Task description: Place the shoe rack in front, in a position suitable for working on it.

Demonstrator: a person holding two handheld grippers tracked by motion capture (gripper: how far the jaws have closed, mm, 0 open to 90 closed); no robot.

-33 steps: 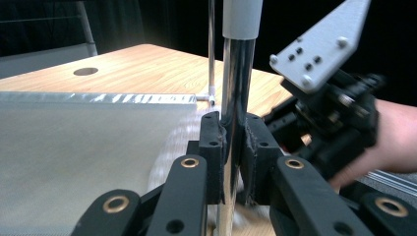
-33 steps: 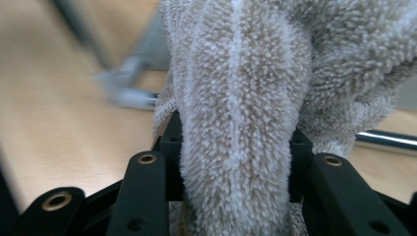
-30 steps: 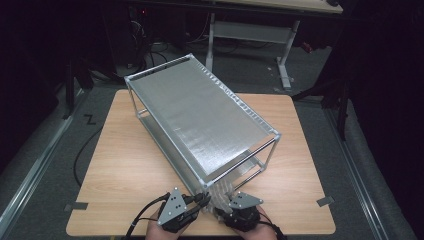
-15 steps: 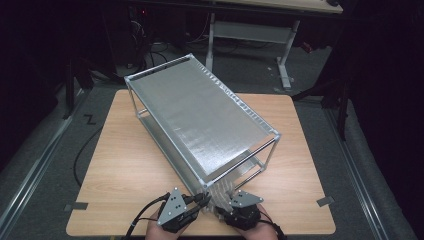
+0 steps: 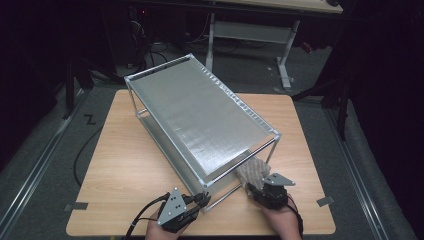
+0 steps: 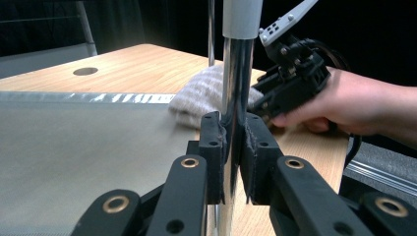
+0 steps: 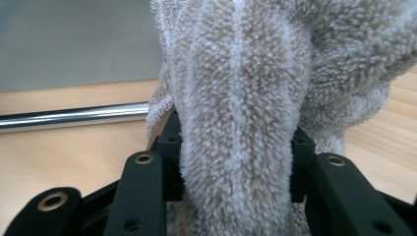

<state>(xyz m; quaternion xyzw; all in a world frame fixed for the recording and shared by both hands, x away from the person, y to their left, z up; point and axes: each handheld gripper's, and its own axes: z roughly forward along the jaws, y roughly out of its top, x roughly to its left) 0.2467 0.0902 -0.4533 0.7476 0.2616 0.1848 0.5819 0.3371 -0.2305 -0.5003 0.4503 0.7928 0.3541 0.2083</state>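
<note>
A chrome wire rack with grey shelf liners stands slanted across the wooden table. My left gripper is at the rack's near corner, shut on the upright chrome post; its jaws clamp the post on both sides. My right gripper is to the right of that corner, shut on a fluffy beige towel. The towel bulges up between the black jaws of my right gripper. The towel lies at the edge of the lower shelf, behind the post.
A white desk frame stands on the floor beyond the table. A black cable runs along the floor at the left. Grey tape marks sit near the table's front corners. The tabletop has a round hole.
My right hand has moved to the right with the towel, away from the left gripper, and the towel now shows by the rack's near right leg. The left gripper has stayed on the post.
</note>
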